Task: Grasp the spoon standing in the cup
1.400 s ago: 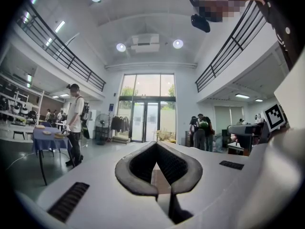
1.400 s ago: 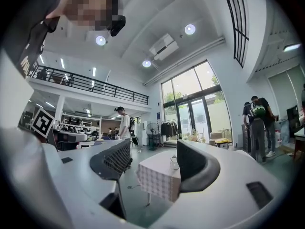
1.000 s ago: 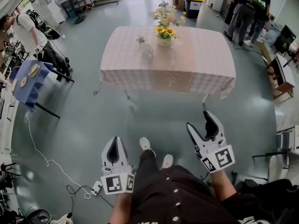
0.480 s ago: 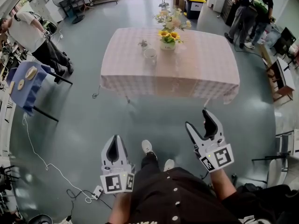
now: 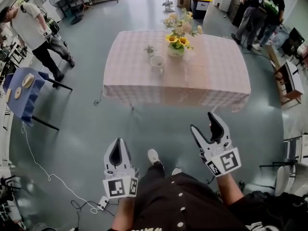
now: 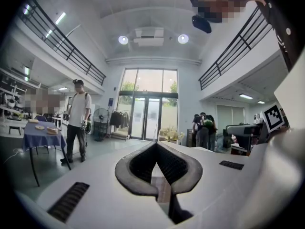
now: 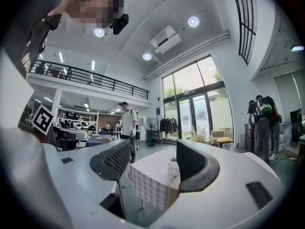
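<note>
A white cup (image 5: 158, 61) stands on the checked tablecloth of the table (image 5: 211, 76), far ahead across the floor. The spoon in it is too small to make out. Beside the cup are a small plant (image 5: 150, 49) and a vase of sunflowers (image 5: 176, 44). My left gripper (image 5: 117, 143) is low at the left with its jaws shut and nothing between them (image 6: 156, 147). To the right, my right gripper (image 5: 204, 122) is open and empty. In the right gripper view the table (image 7: 152, 185) and cup (image 7: 173, 169) show between the open jaws of the gripper (image 7: 152, 149).
A person (image 5: 33, 30) walks at the upper left near a blue table (image 5: 21, 93). Two people (image 5: 260, 8) stand at the upper right. A cable (image 5: 38, 153) trails over the floor at the left. A wooden shelf (image 5: 288, 81) stands at the right. My shoe (image 5: 154, 157) shows below.
The table has drawn nearer and slid lower in the head view. The person at the left has stepped along. Both grippers keep their pose and state.
</note>
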`<move>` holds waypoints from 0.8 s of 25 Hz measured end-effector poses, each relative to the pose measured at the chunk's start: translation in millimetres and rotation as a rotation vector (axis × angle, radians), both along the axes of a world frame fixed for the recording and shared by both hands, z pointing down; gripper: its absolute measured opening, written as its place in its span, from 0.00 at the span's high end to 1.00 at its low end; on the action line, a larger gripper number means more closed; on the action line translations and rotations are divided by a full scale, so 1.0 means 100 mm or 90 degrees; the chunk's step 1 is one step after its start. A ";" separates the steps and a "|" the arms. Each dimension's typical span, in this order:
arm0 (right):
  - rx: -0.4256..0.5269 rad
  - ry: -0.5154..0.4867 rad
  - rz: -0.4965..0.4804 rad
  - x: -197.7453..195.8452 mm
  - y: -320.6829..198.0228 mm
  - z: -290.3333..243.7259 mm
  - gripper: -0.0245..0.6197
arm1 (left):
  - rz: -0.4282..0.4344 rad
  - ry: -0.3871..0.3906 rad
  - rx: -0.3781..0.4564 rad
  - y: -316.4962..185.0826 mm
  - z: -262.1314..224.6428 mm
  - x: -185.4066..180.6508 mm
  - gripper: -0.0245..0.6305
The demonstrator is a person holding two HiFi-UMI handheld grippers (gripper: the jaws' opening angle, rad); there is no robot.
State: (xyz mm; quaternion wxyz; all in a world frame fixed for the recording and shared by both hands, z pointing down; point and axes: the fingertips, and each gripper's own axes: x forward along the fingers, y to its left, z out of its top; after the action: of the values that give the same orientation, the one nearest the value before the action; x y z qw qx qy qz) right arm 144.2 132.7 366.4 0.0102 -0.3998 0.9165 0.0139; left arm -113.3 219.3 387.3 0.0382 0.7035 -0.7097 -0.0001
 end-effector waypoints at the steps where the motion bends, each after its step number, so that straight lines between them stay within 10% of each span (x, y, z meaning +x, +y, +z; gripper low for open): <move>1: 0.000 0.000 0.002 -0.04 -0.06 0.00 0.52 | 0.002 0.001 -0.001 -0.07 0.00 -0.04 0.94; 20: 0.009 -0.015 0.053 -0.78 -0.88 -0.19 0.53 | 0.038 0.002 0.022 -1.09 -0.15 -0.95 0.94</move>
State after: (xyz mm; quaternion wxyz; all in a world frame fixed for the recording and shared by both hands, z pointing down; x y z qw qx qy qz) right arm 66.0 44.5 347.4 0.0232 -0.4379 0.8986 0.0162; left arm -208.5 110.1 372.0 0.0271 0.7246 -0.6885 -0.0123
